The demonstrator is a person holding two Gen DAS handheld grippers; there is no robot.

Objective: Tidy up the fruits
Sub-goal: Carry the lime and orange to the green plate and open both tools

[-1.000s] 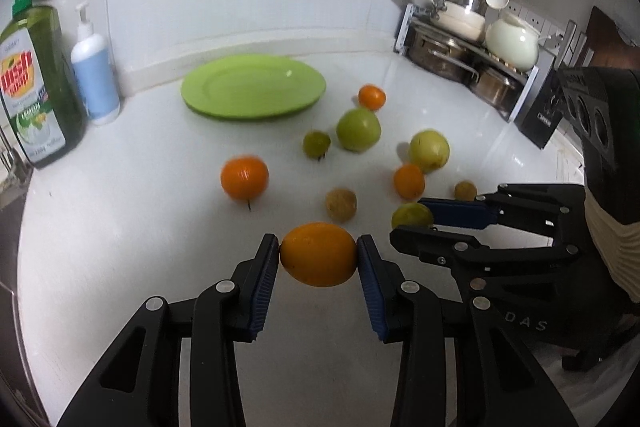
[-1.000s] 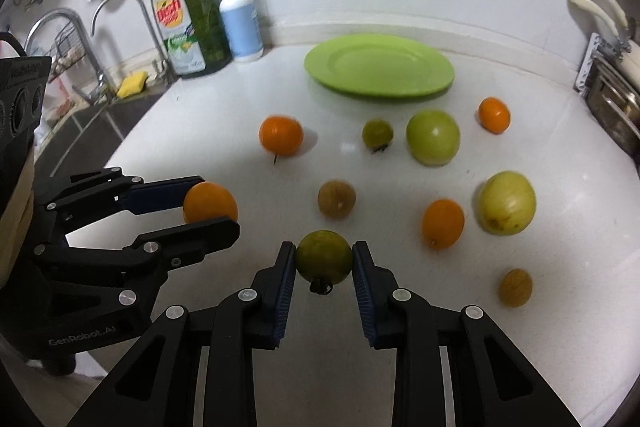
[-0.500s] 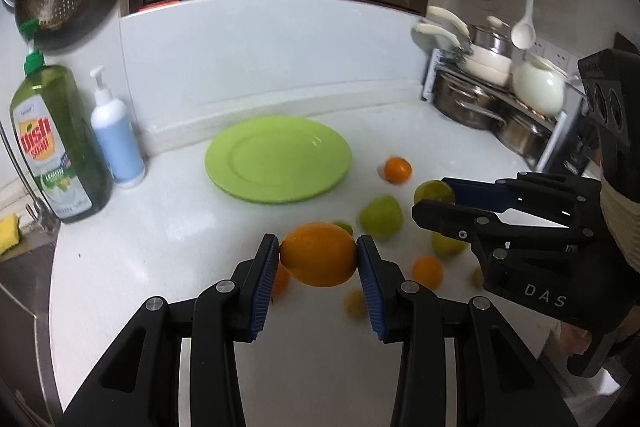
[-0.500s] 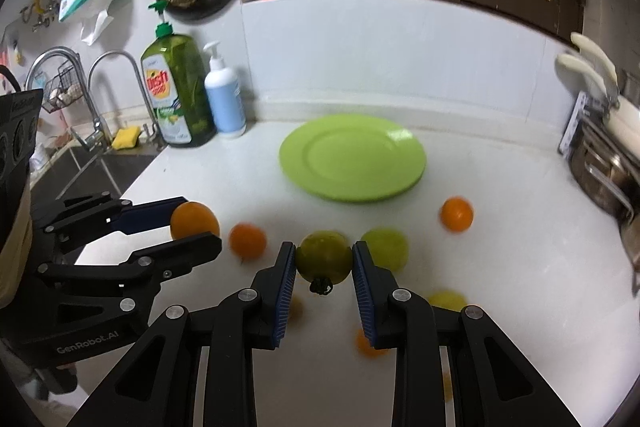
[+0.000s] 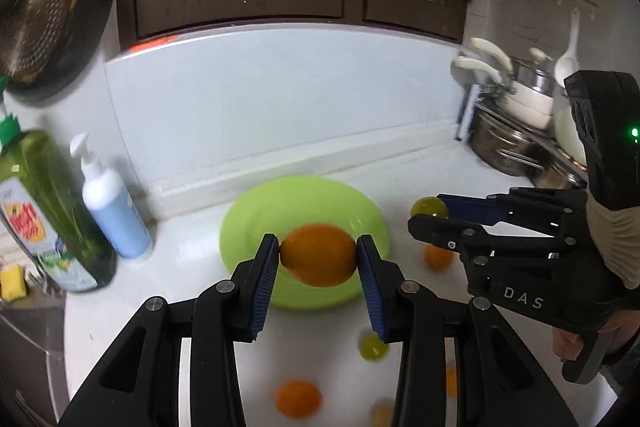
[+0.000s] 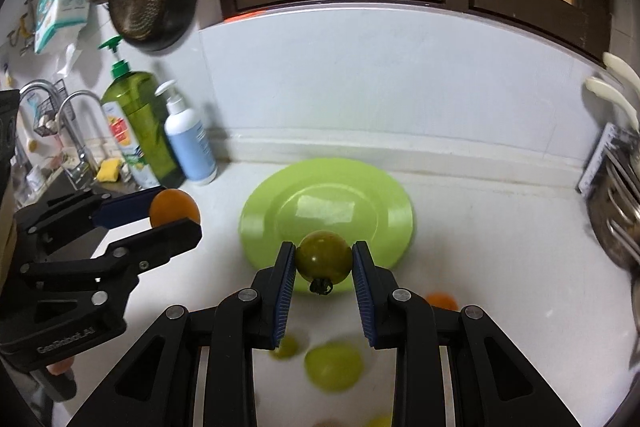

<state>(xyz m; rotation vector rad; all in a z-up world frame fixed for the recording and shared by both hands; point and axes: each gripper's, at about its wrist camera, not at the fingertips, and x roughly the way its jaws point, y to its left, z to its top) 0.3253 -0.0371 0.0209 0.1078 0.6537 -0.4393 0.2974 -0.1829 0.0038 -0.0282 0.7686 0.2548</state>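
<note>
My left gripper (image 5: 318, 259) is shut on an orange (image 5: 319, 254) and holds it in the air over the near side of the green plate (image 5: 256, 211). My right gripper (image 6: 323, 261) is shut on a small green fruit with a dark stem (image 6: 323, 257), in the air above the near rim of the green plate (image 6: 360, 203). The right gripper also shows in the left wrist view (image 5: 430, 213), to the right of the plate. The left gripper with its orange shows in the right wrist view (image 6: 172, 217), left of the plate. Several oranges and green fruits lie blurred on the white counter below.
A green dish-soap bottle (image 6: 136, 131) and a white and blue pump bottle (image 6: 190, 147) stand left of the plate by the wall. A sink with taps (image 6: 60, 115) lies at far left. A rack of pots (image 5: 516, 131) stands at right.
Both grippers have risen from the counter with their fruits and moved forward to the green plate. The loose fruits now lie below and behind the fingertips.
</note>
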